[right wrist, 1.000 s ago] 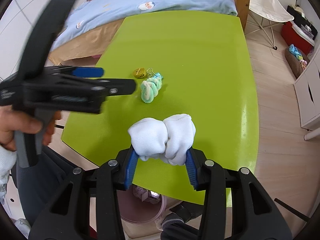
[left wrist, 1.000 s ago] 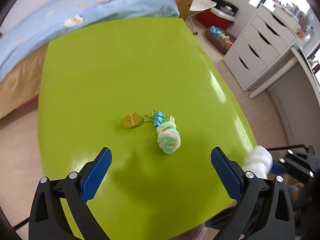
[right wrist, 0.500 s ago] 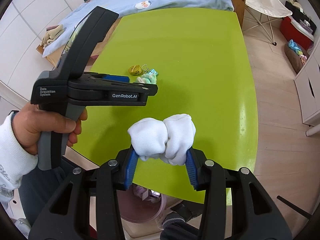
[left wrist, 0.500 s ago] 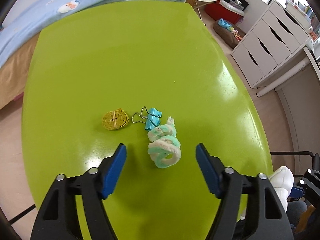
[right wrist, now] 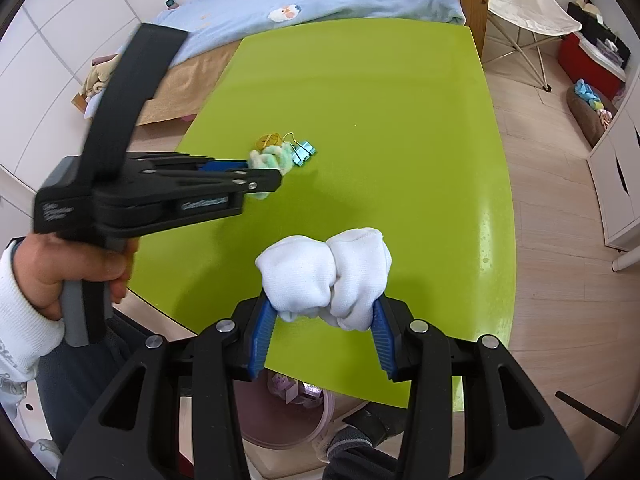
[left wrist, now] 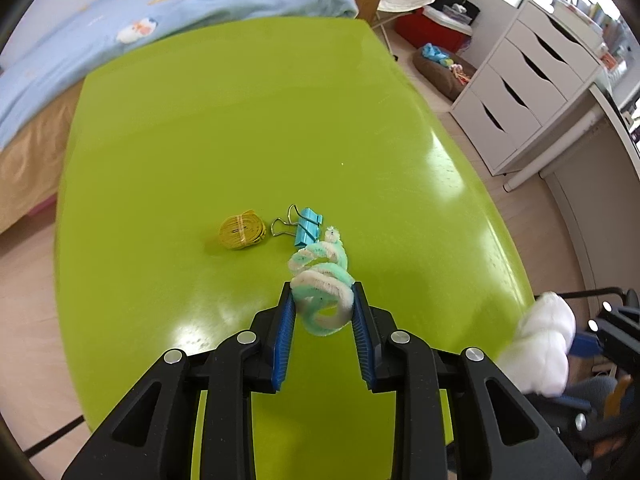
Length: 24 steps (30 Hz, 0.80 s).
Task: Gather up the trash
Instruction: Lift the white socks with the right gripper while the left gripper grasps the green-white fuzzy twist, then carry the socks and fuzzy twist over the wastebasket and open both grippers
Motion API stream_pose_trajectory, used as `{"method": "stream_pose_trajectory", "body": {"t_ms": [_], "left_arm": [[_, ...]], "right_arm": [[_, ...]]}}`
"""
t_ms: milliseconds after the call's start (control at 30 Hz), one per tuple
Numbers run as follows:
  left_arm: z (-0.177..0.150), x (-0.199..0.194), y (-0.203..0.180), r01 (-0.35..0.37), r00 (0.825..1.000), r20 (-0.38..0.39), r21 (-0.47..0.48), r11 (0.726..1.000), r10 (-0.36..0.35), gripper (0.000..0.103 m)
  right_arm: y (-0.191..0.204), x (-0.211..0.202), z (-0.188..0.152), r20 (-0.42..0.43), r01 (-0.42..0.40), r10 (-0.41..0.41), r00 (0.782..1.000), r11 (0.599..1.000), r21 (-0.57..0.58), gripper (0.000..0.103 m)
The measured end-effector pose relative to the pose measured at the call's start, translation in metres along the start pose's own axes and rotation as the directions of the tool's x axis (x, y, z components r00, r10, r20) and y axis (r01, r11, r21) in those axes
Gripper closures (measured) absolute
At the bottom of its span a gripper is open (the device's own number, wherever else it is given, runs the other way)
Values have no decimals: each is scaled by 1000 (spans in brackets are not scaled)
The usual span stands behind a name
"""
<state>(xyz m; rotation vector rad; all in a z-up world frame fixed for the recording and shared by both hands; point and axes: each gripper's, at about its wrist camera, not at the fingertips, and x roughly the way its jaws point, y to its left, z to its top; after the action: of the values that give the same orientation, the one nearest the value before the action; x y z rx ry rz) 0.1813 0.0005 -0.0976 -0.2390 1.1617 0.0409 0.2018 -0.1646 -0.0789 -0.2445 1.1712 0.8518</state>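
A coiled green-and-white pipe cleaner [left wrist: 320,276] lies on the lime-green table [left wrist: 240,120]. My left gripper [left wrist: 322,302] points down at it and its jaws are closing, with both blue pads touching the sides of the coil. In the right wrist view the left gripper [right wrist: 276,182] covers part of the coil [right wrist: 276,158]. Near the table's front edge my right gripper [right wrist: 324,314] is shut on a bunched white cloth [right wrist: 324,272], held off the table.
A yellow rubber-band bundle [left wrist: 242,230] and a blue binder clip [left wrist: 307,226] lie just beyond the coil. A pinkish bin [right wrist: 316,428] stands below the table's near edge. A bed [left wrist: 120,40] is behind, white drawers [left wrist: 532,92] to the right.
My left gripper has come forward and down over the pipe cleaner, and its jaws have narrowed from wide open to touching the coil. The right gripper and its white cloth have kept still.
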Motion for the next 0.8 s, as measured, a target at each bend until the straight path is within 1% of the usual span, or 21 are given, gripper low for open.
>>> {"method": "stream_pose_trajectory", "body": {"t_ms": [167, 367, 567, 800], "left_arm": [[-14, -27, 2, 5, 1000, 27, 27, 1000, -6, 76], [-33, -58, -7, -4, 998, 62, 75, 997, -1, 76], [-60, -91, -8, -12, 995, 101, 108, 994, 1, 76], [-96, -123, -12, -3, 990, 139, 112, 994, -12, 76]], "right_arm": [[7, -5, -2, 13, -2, 2, 1000, 1000, -9, 60], [23, -21, -7, 38, 6, -4, 999, 999, -39, 60], [36, -36, -14, 59, 13, -9, 998, 998, -68, 60], [58, -55, -31, 81, 17, -8, 997, 994, -110, 60]]}}
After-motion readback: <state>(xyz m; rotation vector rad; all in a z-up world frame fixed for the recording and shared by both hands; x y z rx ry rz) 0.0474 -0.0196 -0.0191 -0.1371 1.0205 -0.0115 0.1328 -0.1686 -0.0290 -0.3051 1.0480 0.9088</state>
